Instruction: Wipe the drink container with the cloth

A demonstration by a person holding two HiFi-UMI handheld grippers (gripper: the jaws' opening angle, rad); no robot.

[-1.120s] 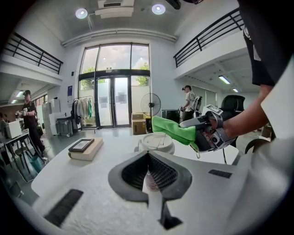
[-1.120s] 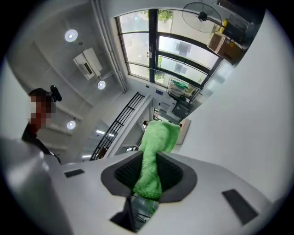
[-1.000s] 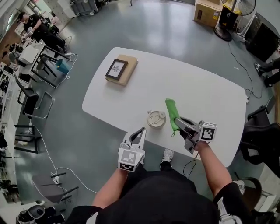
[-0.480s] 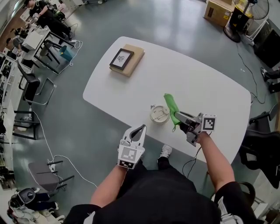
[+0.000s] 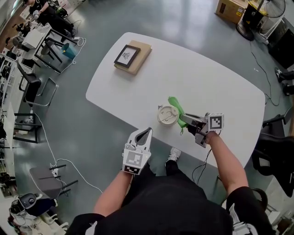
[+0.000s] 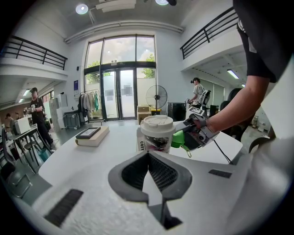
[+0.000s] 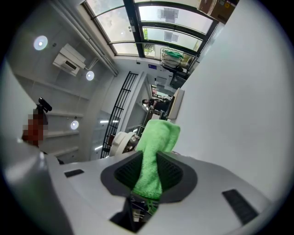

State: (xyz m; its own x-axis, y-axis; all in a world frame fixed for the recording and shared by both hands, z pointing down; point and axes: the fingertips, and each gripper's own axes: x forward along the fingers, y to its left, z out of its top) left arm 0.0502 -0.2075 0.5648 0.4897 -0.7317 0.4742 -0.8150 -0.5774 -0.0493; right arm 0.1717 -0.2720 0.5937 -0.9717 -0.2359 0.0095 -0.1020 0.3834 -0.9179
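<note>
A white paper drink cup (image 5: pixel 167 114) with a lid stands upright near the front edge of the white table (image 5: pixel 206 82). My right gripper (image 5: pixel 187 120) is shut on a green cloth (image 5: pixel 176 106), whose free end lies against the cup's right side. From the right gripper view the cloth (image 7: pixel 156 147) stands out between the jaws, with the cup (image 7: pixel 123 141) just behind it. My left gripper (image 5: pixel 146 134) is shut on nothing, held off the table's front edge and short of the cup (image 6: pixel 157 133). The cloth (image 6: pixel 179 137) shows beside the cup there.
A book with a framed picture on top (image 5: pixel 132 57) lies at the table's far left corner. A cardboard box (image 5: pixel 228 7) and a fan stand on the floor beyond. Chairs and desks (image 5: pixel 32 87) are off to the left.
My right gripper has carried the green cloth to the left, up against the cup. The left gripper has stayed about where it was.
</note>
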